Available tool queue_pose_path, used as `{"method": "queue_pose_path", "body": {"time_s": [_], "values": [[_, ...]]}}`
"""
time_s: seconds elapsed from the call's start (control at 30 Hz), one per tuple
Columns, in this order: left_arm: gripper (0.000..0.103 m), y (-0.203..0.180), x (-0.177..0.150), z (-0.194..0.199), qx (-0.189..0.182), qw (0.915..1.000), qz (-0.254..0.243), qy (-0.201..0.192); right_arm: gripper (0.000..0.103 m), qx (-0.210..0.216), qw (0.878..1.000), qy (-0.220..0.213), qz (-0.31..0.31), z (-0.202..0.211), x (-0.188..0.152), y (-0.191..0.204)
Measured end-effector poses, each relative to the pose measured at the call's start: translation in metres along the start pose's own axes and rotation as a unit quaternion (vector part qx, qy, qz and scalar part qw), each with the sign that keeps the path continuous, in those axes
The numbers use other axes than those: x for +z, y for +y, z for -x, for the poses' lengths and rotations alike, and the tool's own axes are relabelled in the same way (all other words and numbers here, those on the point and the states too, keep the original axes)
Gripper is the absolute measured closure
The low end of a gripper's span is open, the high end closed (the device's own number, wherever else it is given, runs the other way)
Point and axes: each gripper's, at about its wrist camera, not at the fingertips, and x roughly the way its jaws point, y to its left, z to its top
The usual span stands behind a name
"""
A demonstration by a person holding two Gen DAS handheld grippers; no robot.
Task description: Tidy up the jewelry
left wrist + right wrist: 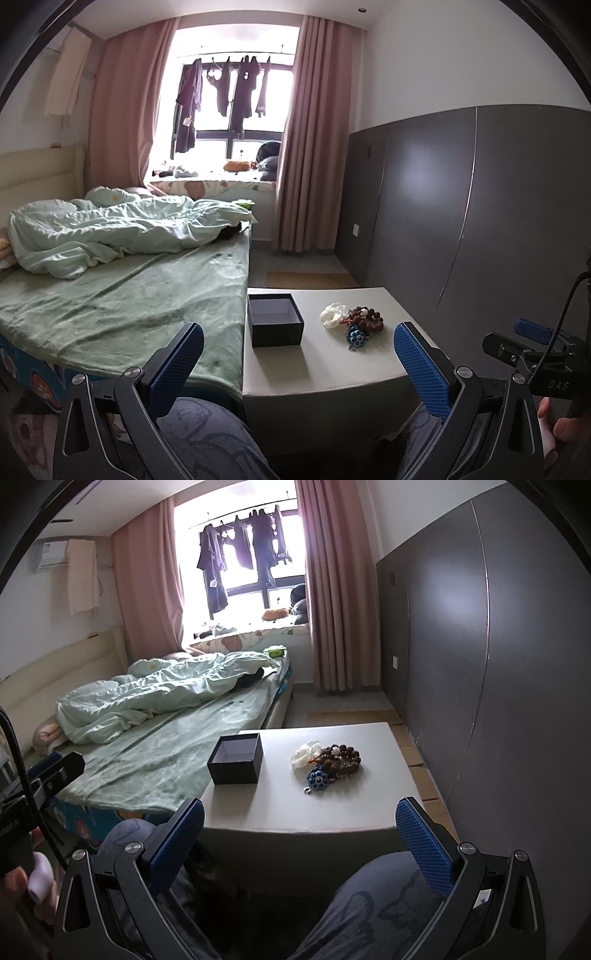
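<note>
An open dark box [275,319] [236,760] with a pale empty inside stands on the left part of a small white table [332,365] [343,808]. To its right lies a jewelry pile: a white piece [333,314] [305,753], a brown bead bracelet [366,316] [341,758] and a blue beaded piece [356,336] [318,780]. My left gripper [299,347] is open and empty, held short of the table's near edge. My right gripper [300,825] is open and empty, also short of the table.
A bed with a green sheet [129,295] [166,746] runs along the table's left side. A dark grey wall panel [498,221] [498,664] stands to the right. The person's knees [207,435] [369,904] are below the grippers.
</note>
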Motion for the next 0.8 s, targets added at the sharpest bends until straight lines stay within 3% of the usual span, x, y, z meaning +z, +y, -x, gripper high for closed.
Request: {"method": "queue_pose_path", "body": {"time_s": [0.17, 0.37, 0.8], "values": [[0.000, -0.004, 0.004, -0.012, -0.003, 1.0000, -0.003, 0.007, 0.000, -0.003, 1.000, 0.002, -0.007, -0.007, 0.004, -0.006], [0.000, -0.012, 0.011, -0.041, -0.014, 0.9996, -0.003, 0.026, 0.000, -0.035, 0.999, 0.008, -0.006, -0.026, 0.011, -0.016], [0.005, -0.019, 0.019, -0.126, -0.055, 0.9955, 0.003, 0.077, 0.000, 0.000, 0.998, 0.047, -0.045, -0.094, 0.017, -0.058]]}}
